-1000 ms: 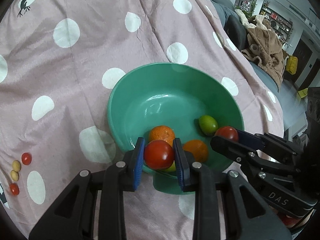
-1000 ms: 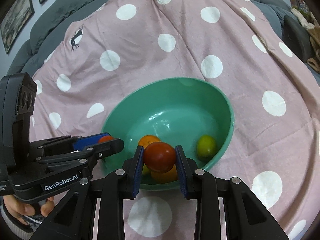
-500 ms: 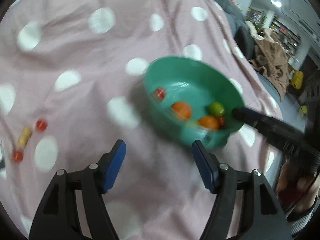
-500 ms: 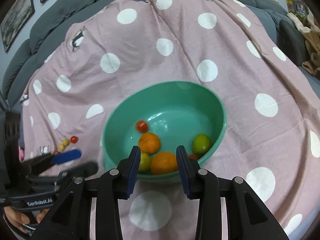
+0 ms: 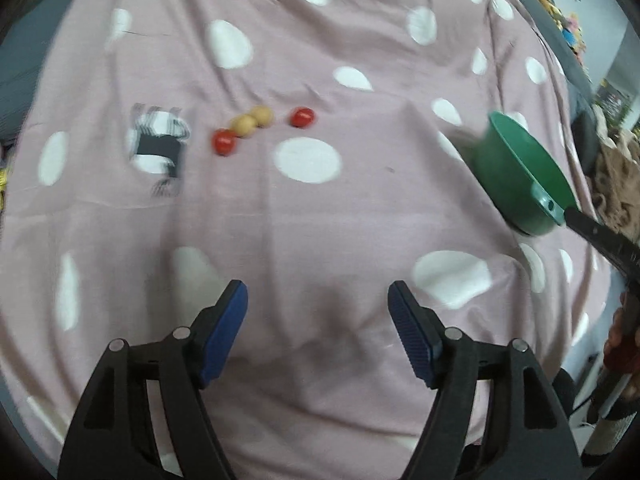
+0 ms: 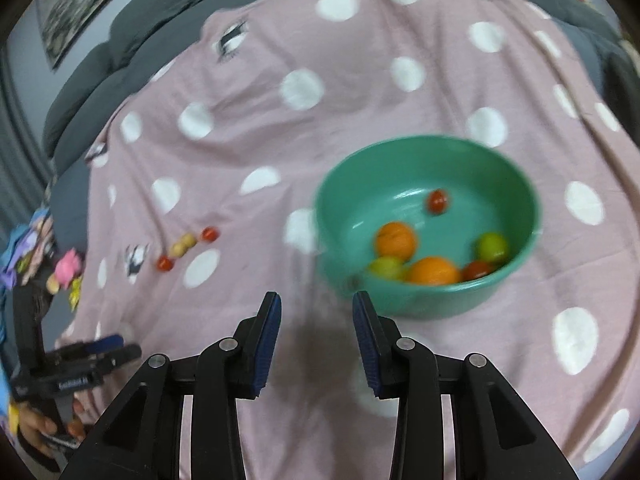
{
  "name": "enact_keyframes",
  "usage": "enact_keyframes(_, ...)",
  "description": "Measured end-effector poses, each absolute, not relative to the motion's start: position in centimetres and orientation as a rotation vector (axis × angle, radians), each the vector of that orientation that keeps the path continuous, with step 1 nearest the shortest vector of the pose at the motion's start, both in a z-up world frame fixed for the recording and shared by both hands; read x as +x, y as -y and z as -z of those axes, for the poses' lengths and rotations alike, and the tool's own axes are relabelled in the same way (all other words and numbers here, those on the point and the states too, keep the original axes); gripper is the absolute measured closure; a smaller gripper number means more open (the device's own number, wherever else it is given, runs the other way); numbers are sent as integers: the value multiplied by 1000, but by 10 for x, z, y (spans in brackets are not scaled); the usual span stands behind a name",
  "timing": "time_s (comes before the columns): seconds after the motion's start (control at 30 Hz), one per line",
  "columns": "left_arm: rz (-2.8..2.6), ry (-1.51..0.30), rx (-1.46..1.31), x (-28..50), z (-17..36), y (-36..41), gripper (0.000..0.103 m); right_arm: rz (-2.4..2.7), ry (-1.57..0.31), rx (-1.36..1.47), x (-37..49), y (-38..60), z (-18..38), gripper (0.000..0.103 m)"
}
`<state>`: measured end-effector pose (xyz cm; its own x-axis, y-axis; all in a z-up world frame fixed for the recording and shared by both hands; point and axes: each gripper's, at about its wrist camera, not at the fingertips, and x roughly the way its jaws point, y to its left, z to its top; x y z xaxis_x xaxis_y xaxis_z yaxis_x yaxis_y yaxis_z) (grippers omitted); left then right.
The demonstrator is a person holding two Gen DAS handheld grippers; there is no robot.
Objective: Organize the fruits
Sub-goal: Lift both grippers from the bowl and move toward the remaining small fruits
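Left wrist view: pink cloth (image 5: 320,216) with white dots, draped over a grey sofa. Left gripper (image 5: 318,316) empty, jaws wide apart. Four small fruits in a row running left to right: red (image 5: 224,142), two yellow (image 5: 253,120), red (image 5: 303,117). Bowl (image 5: 516,176) at right, seen side-on.

Right wrist view: same cloth (image 6: 248,128); framed picture (image 6: 72,4) on wall. Right gripper (image 6: 317,332) empty, jaws apart. Bowl (image 6: 516,276) upright, holding two oranges (image 6: 396,239), green and red fruits.

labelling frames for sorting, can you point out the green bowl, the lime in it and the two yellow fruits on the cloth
green bowl (image 6: 404,152), right wrist view, far rim
lime (image 6: 493,246), right wrist view, centre of fruit
two yellow fruits (image 5: 253,120), left wrist view, where the pair meet
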<state>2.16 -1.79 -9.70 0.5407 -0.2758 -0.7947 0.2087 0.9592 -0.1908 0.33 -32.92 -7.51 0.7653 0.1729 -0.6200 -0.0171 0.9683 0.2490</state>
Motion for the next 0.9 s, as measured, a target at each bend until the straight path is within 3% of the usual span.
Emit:
enact_keyframes(0.4,203,-851,-40,1,72,-15,16,-294,-756,88,13,234,73,65)
enact_keyframes(0.9,178,-813,-107,1,69,-46,15,-350,-770,-16,24,170,68,65)
